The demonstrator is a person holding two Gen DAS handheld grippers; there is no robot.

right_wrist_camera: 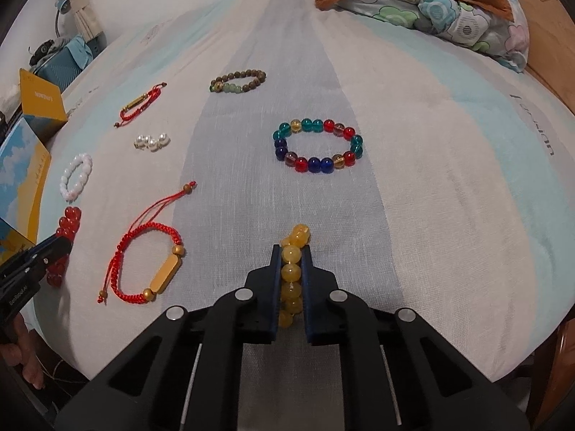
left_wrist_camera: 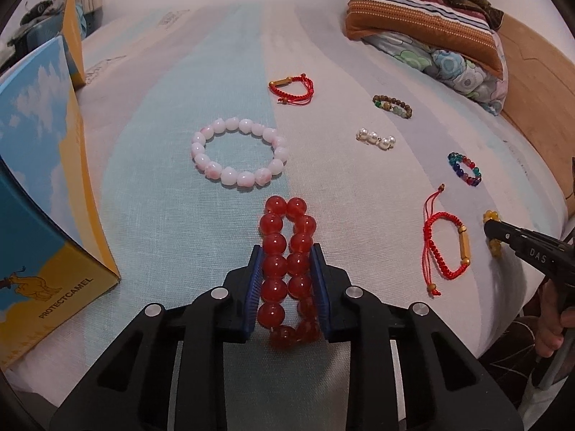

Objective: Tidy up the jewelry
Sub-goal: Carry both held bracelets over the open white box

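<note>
The left gripper [left_wrist_camera: 287, 262] is squeezing the red bead bracelet [left_wrist_camera: 285, 251] flat on the bed [left_wrist_camera: 161, 179], while the right gripper [right_wrist_camera: 291, 269] is clamping the yellow bead bracelet [right_wrist_camera: 293, 269] against the striped sheet. At twelve o'clock of the yellow one, the multicoloured bracelet [right_wrist_camera: 318, 143] is lying open. Pillows [left_wrist_camera: 424, 10] are piling up at one o'clock; a blue-and-yellow box [left_wrist_camera: 39, 186] is standing at nine o'clock.
</note>
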